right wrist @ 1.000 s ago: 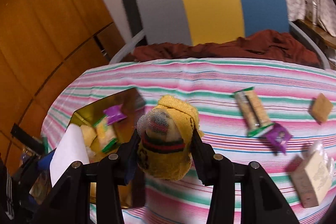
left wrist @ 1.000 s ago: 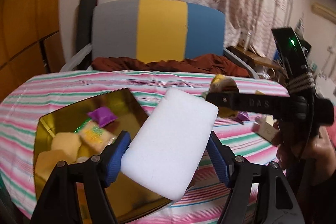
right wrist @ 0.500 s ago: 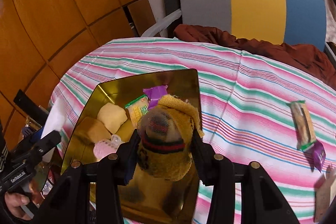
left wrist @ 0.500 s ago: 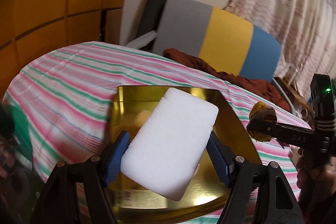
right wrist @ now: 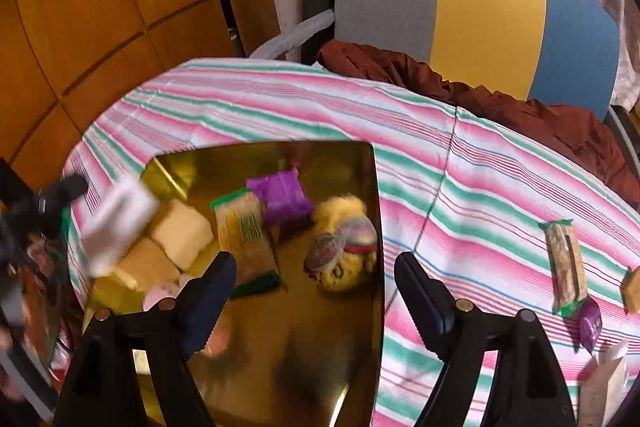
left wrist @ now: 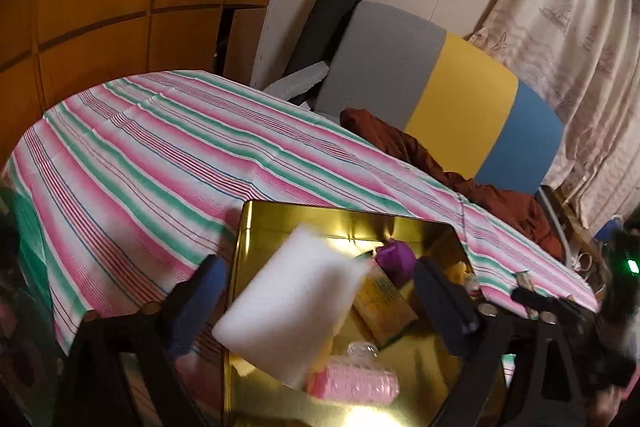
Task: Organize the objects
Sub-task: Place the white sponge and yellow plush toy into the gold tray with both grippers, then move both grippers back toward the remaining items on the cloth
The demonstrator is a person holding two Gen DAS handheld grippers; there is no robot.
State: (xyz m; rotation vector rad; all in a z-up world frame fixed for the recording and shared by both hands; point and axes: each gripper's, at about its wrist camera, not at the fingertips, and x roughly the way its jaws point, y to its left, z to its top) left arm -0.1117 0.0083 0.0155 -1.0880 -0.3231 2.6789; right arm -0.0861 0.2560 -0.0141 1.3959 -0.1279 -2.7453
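1. Left gripper point(left wrist: 316, 303) jaws were opening; white foam block point(left wrist: 292, 311) btw them, untouched, over gold tray point(left wrist: 256, 211), long axis pointing away.
2. Right gripper point(right wrist: 316, 291) jaws were opening, empty; yellow plush toy point(right wrist: 344, 243) lay in tray just ahead.
3. Snack bar point(right wrist: 566, 263) lay outside the tray, on right gripper's side.

Left wrist cam sits close above the near-left corner of the gold tray point(left wrist: 280, 211), angled steeply down and across the striped tablecloth point(left wrist: 140, 155) toward the tricolour chair point(left wrist: 440, 99) and curtain point(left wrist: 568, 39). Right wrist cam hangs close over the tray's point(right wrist: 374, 227) near-right side, pitched down harder, facing the same chair point(right wrist: 480, 3) and wood panelling point(right wrist: 100, 7). Shared: tray interior, cloth, chair, and each view catches the other gripper at its edge.
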